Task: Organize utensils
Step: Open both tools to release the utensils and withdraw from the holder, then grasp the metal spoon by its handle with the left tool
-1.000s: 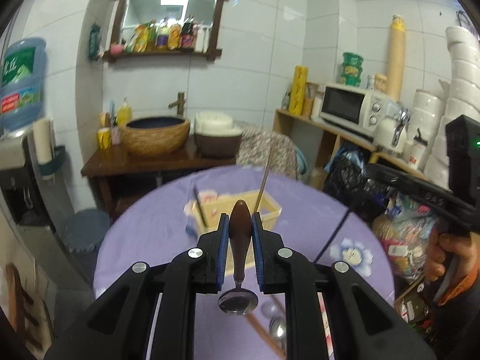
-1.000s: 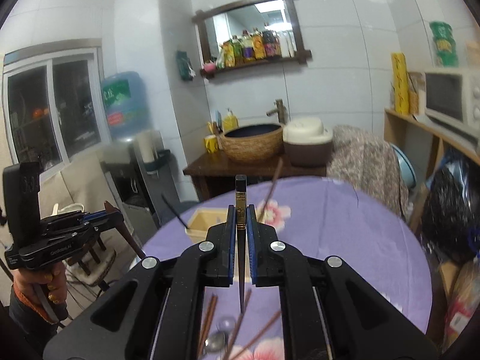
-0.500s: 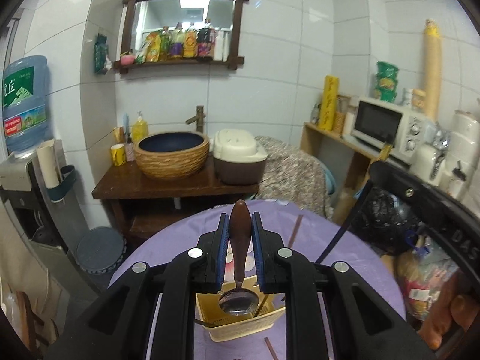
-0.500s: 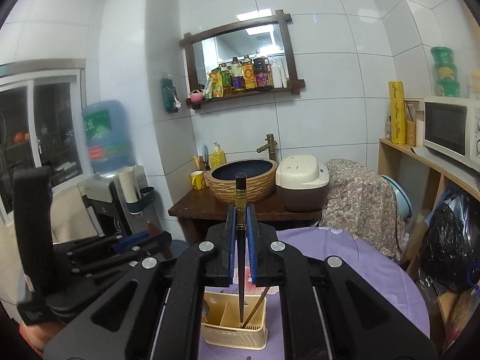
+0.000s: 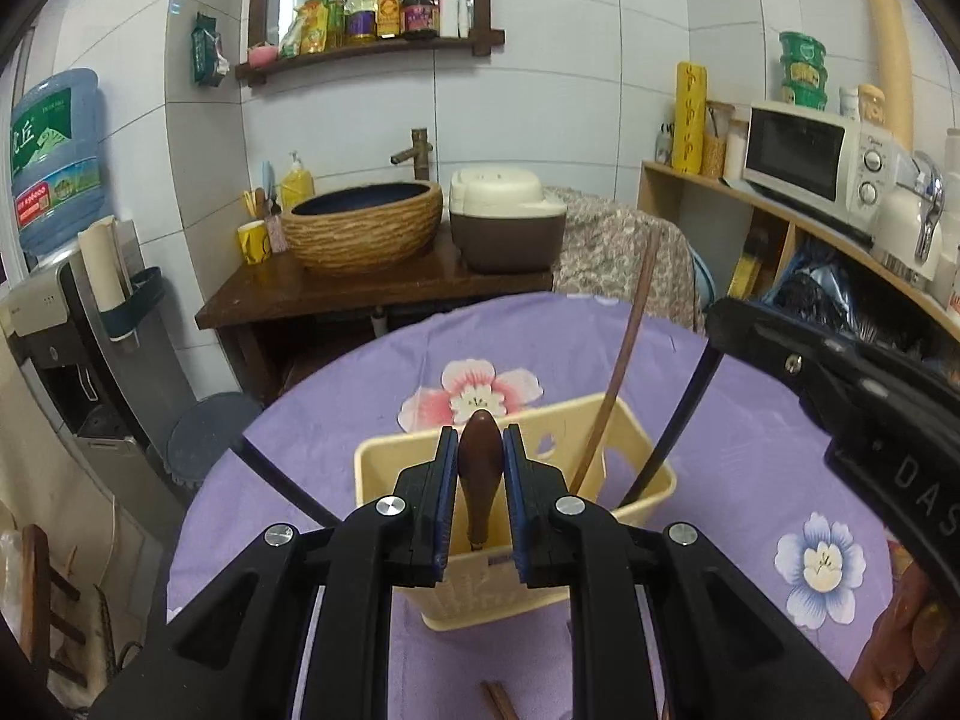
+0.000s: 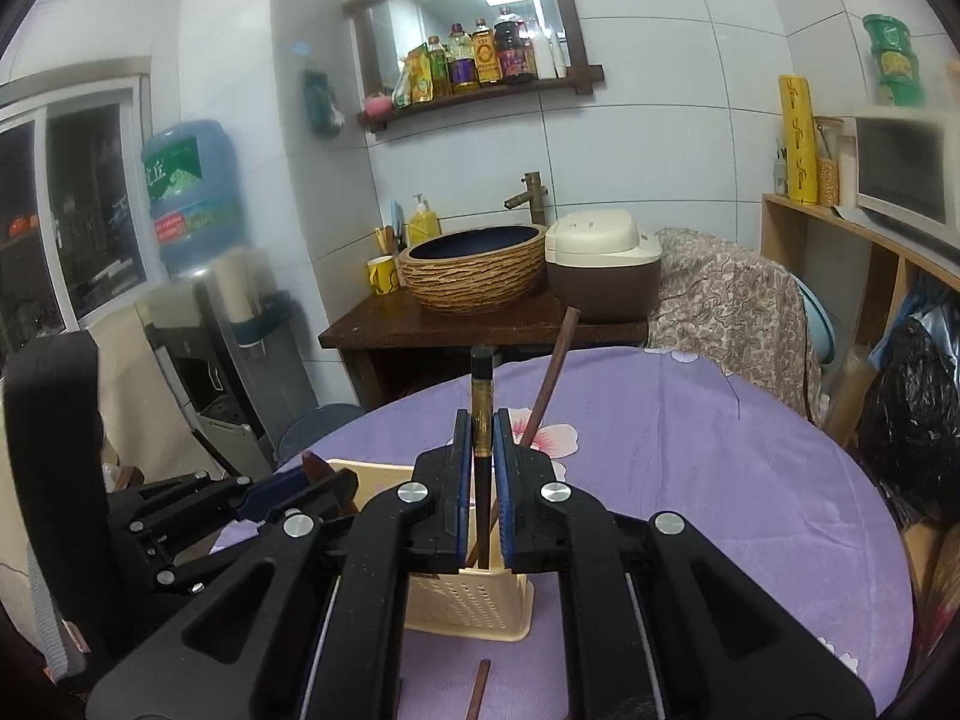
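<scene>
A cream plastic utensil basket [image 5: 606, 426] [image 6: 468, 606] stands on the purple flowered tablecloth [image 5: 750, 450]. My left gripper [image 5: 480, 468] is shut on a spoon's brown wooden handle [image 5: 478, 468], with the spoon reaching down into the basket. My right gripper [image 6: 482, 450] is shut on a dark chopstick [image 6: 481, 396], held upright with its lower end in the basket; the chopstick also shows in the left wrist view [image 5: 672, 420]. A brown chopstick [image 5: 618, 372] [image 6: 549, 372] leans in the basket. The left gripper appears in the right wrist view [image 6: 312, 480].
A loose brown chopstick [image 6: 477, 690] lies on the cloth in front of the basket, with chopstick ends [image 5: 498, 699] also near the lower edge. Behind the table are a woven basin [image 5: 363, 225], a rice cooker [image 5: 504, 222] and a microwave shelf [image 5: 804, 150].
Both grippers have moved forward and down over the basket. The spoon and the dark chopstick now reach into it; one second ago they hung above the table.
</scene>
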Demonstrator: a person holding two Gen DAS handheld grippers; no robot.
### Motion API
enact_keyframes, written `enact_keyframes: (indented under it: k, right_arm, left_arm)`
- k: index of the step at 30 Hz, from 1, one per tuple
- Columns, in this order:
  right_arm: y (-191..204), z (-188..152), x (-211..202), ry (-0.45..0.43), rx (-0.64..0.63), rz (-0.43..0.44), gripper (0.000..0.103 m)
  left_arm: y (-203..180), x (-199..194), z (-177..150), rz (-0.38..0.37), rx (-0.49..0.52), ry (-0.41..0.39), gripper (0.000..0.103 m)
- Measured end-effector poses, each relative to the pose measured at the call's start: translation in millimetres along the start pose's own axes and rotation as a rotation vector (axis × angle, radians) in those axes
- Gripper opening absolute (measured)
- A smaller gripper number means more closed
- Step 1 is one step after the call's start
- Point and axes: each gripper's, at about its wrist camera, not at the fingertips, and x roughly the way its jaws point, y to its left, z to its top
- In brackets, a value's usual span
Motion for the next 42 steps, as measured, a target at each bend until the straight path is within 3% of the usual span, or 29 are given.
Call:
enact_keyframes:
  k: [7, 9, 11, 14, 16, 18, 22, 27, 33, 37, 42]
  right_arm:
    - [-3, -3, -5, -0.011, -0.009, 0.018, 0.009]
    - [-4, -4, -9, -0.020, -0.013, 0.015, 0.017]
    - [-5, -6, -15, -0.035, -0.013, 0.010, 0.057]
    - [-5, -11, -30, -0.074, -0.014, 0.002, 0.066]
    - [-6, -17, -38, -0.067, -0.004, -0.003, 0.075]
    - [-7, -27, -48, -0.058, 0.008, 0.006, 0.076]
    - [-8, -54, -64, -0.008, 0.011, -0.035, 0.077]
    - [-15, -106, -71, 0.127, 0.020, -0.106, 0.079]
    - [-13, -181, -70, 0.275, 0.004, -0.153, 0.079]
    - [-11, -214, -78, 0.307, 0.012, -0.172, 0.079]
    - [-21, -225, -89, 0.306, 0.048, -0.196, 0.079]
  left_arm:
    - [0, 3, -11, -0.015, -0.019, 0.018, 0.020]
    - [-2, -9, -14, -0.020, -0.013, -0.012, 0.033]
    - [-4, -24, -18, -0.017, -0.001, -0.055, 0.054]
    - [-9, -49, -31, 0.000, 0.026, -0.126, 0.071]
    - [-10, -64, -44, 0.003, 0.039, -0.154, 0.078]
    - [-8, -72, -58, 0.010, 0.037, -0.156, 0.082]
    - [2, -78, -88, -0.001, 0.011, -0.122, 0.083]
    - [12, -76, -135, 0.002, 0.016, -0.032, 0.082]
    - [25, -60, -188, -0.055, -0.077, 0.146, 0.059]
    - [18, -62, -204, -0.103, -0.081, 0.186, 0.050]
    - [-3, -63, -206, -0.144, -0.016, 0.179, 0.050]
